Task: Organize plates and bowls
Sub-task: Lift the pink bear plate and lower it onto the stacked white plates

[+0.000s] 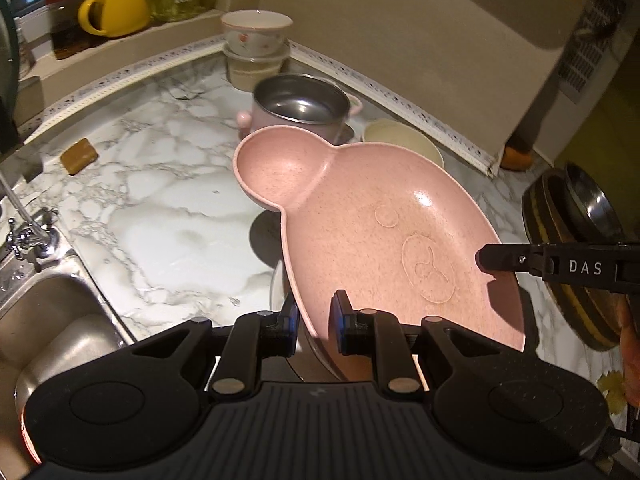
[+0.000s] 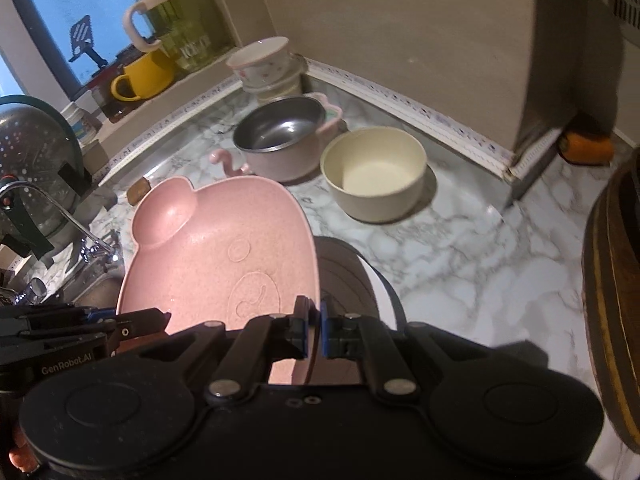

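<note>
A pink bear-shaped plate with ear compartments is held tilted above the marble counter. My left gripper is shut on its left rim. My right gripper is shut on its right rim; the plate also shows in the right wrist view. The right gripper's finger reaches in from the right in the left wrist view. A cream bowl, a steel-lined pink pot and a stack of floral bowls stand behind the plate.
A steel sink with a tap lies at the left. A brown soap bar lies on the counter. A yellow mug stands on the sill. A round board with a steel lid stands at the right.
</note>
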Available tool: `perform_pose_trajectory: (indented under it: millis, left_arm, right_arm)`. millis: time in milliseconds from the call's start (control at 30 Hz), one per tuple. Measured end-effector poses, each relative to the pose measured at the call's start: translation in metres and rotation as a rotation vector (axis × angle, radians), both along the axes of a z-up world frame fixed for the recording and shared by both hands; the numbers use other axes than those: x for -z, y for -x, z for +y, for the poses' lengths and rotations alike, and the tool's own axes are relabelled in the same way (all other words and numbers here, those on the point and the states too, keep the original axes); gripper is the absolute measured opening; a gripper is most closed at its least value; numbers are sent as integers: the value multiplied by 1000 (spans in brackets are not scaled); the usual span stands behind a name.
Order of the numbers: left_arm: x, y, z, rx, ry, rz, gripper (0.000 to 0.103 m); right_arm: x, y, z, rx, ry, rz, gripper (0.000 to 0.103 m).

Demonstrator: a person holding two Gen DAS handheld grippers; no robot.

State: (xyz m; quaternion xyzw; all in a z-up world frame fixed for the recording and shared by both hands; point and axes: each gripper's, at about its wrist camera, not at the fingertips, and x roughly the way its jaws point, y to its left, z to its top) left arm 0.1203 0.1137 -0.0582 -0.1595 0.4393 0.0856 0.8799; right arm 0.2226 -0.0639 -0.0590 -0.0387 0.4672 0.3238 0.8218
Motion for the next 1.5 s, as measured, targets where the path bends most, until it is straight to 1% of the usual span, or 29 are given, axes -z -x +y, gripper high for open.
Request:
perform_pose_trajectory:
  millis: [233,367,600,767,1133,1500]
  left_arm:
    - [17,-8,-12,19,5,36,16]
    - [23,-13,-17,29,-6,41,16]
    - [33,-18,-19,22,-10,61,16]
    - [37,-20,-19,12,-30,69,16]
    - [45,-22,-20,-5,-28,89,16]
    - [47,-22,-20,-4,-39,107,17]
  right_arm:
    - [18,-2,-13,25,20,35,7]
    - [25,-4,-18,29,24,41,7]
    - [38,-6,-21,26,20,64,7]
    - [45,-7,-16,21,22,66,7]
    - [54,-14,-12,14,32,75,7]
    - [62,-15,-7,-20,62,88,9]
